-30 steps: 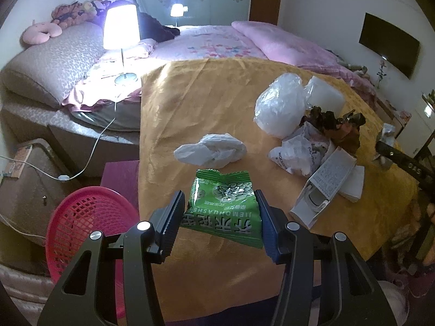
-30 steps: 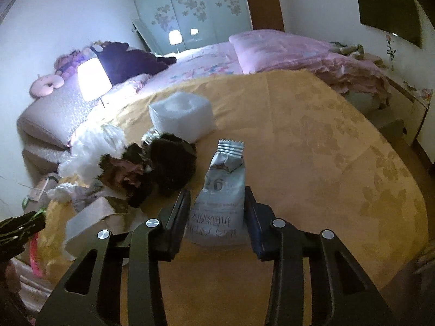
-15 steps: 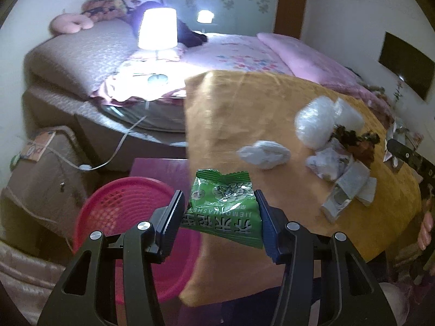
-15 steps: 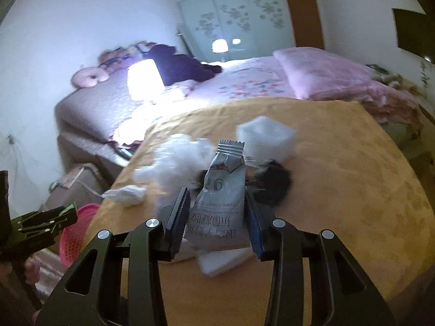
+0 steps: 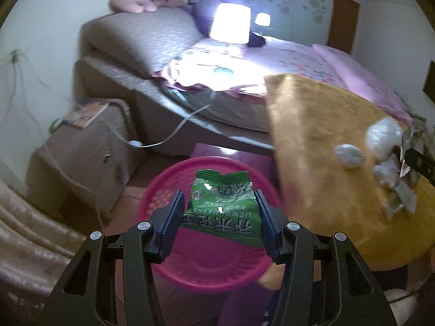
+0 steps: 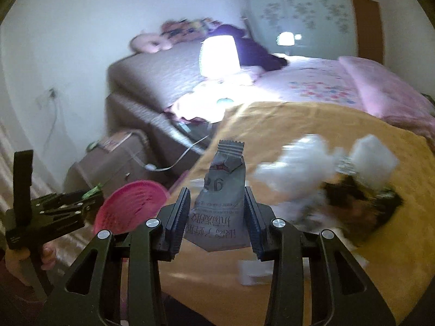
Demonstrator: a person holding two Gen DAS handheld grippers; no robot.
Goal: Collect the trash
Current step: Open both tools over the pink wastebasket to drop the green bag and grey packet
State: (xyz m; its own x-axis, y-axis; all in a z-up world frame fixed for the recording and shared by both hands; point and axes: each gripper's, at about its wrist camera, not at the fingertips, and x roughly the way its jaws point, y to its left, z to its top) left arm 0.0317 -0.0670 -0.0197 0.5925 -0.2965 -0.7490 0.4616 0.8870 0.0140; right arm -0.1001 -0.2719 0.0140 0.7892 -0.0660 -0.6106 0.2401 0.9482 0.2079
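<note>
In the left wrist view, a crinkled green foil snack packet (image 5: 223, 206) is clamped in the left gripper (image 5: 219, 224) directly above the round pink plastic basket (image 5: 174, 269), so a release is judged due next. In the right wrist view, a crumpled grey foil sachet (image 6: 221, 206) is gripped by the right gripper (image 6: 216, 221), the basket lying at nine o'clock; a carry over it is called for.

The green snack packet (image 5: 223, 206) is glossy crinkled plastic film, gripped by ribbed blue rubbery pads (image 5: 171, 224). The round pink basket (image 5: 206, 269) is perforated plastic. The grey sachet (image 6: 221, 206) looks matt and creased. The yellow patterned bedspread (image 5: 312, 135) is sheeny cloth.
</note>
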